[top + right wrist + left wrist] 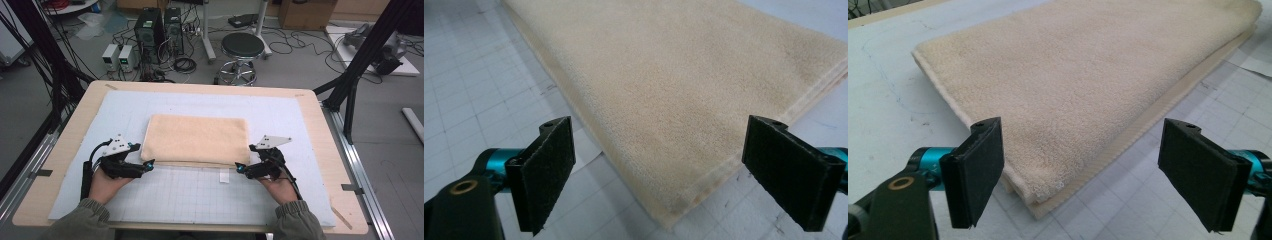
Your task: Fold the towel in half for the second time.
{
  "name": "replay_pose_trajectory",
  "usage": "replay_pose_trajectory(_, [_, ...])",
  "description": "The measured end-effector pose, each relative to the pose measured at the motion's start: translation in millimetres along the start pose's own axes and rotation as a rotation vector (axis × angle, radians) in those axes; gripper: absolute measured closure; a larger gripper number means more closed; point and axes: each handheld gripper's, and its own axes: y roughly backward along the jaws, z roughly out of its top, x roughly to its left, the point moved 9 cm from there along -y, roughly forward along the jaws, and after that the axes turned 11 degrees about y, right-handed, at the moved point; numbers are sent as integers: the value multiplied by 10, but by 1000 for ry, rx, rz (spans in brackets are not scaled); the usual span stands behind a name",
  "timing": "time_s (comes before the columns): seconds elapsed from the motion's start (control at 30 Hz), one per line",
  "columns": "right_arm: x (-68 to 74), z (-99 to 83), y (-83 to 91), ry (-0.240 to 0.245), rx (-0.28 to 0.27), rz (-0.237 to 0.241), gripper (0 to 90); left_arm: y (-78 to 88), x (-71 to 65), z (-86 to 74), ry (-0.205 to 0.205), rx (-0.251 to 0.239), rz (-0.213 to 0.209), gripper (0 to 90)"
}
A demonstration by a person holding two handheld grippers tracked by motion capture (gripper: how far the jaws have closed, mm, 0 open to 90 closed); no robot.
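At the near edge of the table, a person's two sleeved forearms come in from below, each hand holding a black two-jaw gripper with teal fittings. The left gripper (148, 163) sits just off the near left corner of a folded cream terry-cloth towel (196, 139), and the right gripper (239, 168) sits just off its near right corner. Both stand wide open with nothing between the pads; in each gripper view the black foam-faced jaws frame a towel corner without touching it. The towel lies flat as a neat rectangle, several layers thick, in the middle of a pale blue gridded mat (200, 197) that covers a light wooden tabletop (330, 125). A small white tag (224, 175) pokes out from under its near edge. The towel looks soft, light and limp; it would likely sag and slide open if lifted by one layer, so the stacked corners are the sensible places to pinch, catching every layer at once. Beyond the table, on a grey floor, stand a round black stool (242, 47) on a chrome base, dark computer towers (150, 27) and tangled cables.
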Motion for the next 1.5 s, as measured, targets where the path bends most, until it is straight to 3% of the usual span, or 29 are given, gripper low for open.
replay_pose_trajectory(1.17, [77, -56, 366, -5, -72, -47, 120, 275, -239, -41, -17, -45, -25, 146])
replay_pose_trajectory(1.5, [107, -98, 438, -3, -80, -53, 121, 380, -241, -100, -19, -43, -25, 146])
